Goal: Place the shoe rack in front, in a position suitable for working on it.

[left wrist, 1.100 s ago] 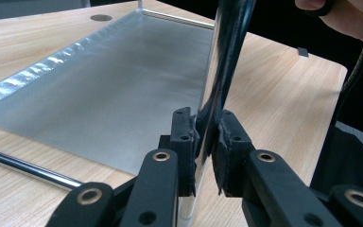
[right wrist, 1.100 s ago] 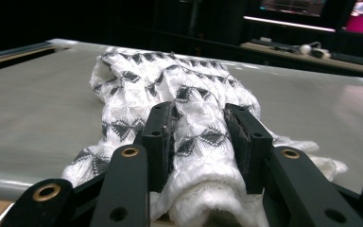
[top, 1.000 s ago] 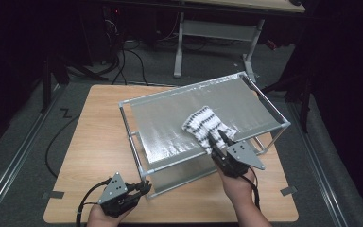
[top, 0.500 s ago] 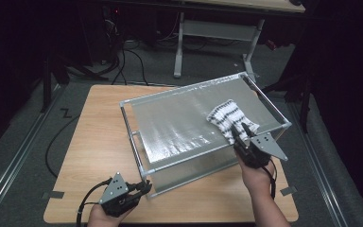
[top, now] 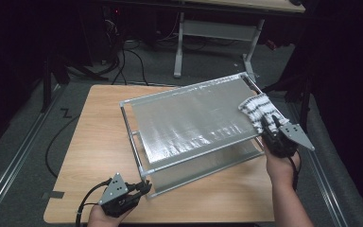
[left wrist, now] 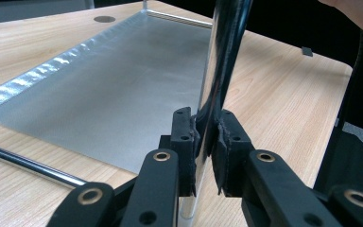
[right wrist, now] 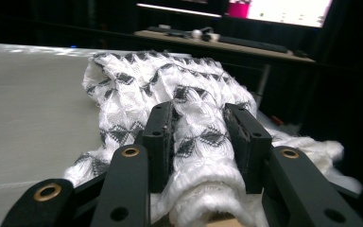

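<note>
The high view shows the whole metal shelf rack (top: 194, 127) standing on the wooden tabletop (top: 99, 142), with a black-and-white patterned cloth (top: 257, 109) lying at the right end of its upper sheet, right of centre in the frame. The left claw view shows what that view is too distant to resolve: the left claw (left wrist: 209, 142) is pressed together on a chrome corner post (left wrist: 222, 61) of the rack, both pads against the tube. The right claw view shows the right claw (right wrist: 203, 142) pinching a bunched fold of the cloth between its pads, with the rest of the cloth spread ahead on the matte sheet.

The tabletop is light wood grain. Grey carpet floor (top: 28, 142) surrounds it, cables (top: 127, 56) trail at the upper left, and a second desk frame (top: 212, 33) stands at the top centre. The room is dark.

In the high view, the left claw (top: 144, 187) sits at the lower left, level with the tabletop, at the rack's near corner. The right forearm (top: 286, 198) rises from the lower right, and the right claw (top: 269, 124) points toward the top of the frame onto the cloth.
</note>
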`<state>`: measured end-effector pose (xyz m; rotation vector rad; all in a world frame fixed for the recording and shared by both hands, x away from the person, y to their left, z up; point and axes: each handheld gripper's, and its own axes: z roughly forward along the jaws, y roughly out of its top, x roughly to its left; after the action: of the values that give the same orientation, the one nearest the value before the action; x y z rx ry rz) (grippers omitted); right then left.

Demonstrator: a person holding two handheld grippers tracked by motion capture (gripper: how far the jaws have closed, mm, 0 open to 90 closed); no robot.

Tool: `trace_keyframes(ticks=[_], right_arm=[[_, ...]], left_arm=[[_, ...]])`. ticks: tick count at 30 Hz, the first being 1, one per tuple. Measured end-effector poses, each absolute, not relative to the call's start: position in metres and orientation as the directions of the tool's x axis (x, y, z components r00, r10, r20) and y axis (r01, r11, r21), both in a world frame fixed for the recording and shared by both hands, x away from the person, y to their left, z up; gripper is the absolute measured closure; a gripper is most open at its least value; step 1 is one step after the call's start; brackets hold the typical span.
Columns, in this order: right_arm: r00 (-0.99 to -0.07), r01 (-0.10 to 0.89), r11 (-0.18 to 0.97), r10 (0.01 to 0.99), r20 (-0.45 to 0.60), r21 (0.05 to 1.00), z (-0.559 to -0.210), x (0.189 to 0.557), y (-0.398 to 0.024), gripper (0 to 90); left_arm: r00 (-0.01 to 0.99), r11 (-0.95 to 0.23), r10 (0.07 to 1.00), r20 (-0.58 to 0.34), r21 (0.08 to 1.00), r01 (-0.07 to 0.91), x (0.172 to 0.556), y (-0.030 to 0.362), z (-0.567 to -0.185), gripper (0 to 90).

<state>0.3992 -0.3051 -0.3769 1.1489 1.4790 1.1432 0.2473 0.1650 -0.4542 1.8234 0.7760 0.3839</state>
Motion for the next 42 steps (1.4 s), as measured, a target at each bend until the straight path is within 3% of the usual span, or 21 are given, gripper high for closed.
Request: trace_keyframes(ticks=[10,17,25,42], right_arm=[[-0.119,0.151,0.088,0.99,-0.07,0.985,-0.374,0.405,-0.321,63.0],[-0.154,0.132,0.091,0.985,-0.07,0.987,-0.371,0.406,-0.319,48.8],[-0.226,0.153,0.012,0.974,0.023,0.988,-0.377,0.403,-0.32,58.4],[-0.399,0.142,0.069,0.917,-0.007,0.987,-0.379,0.368,-0.251,61.6]], left_arm=[[0.734,-0.217,0.671,-0.103,0.92,0.327,0.248,0.165,-0.454,80.1],[0.739,-0.217,0.666,-0.104,0.92,0.325,0.249,0.166,-0.455,80.1],[0.737,-0.216,0.667,-0.103,0.921,0.324,0.249,0.166,-0.455,80.1],[0.736,-0.215,0.669,-0.103,0.921,0.325,0.249,0.166,-0.455,80.2]])
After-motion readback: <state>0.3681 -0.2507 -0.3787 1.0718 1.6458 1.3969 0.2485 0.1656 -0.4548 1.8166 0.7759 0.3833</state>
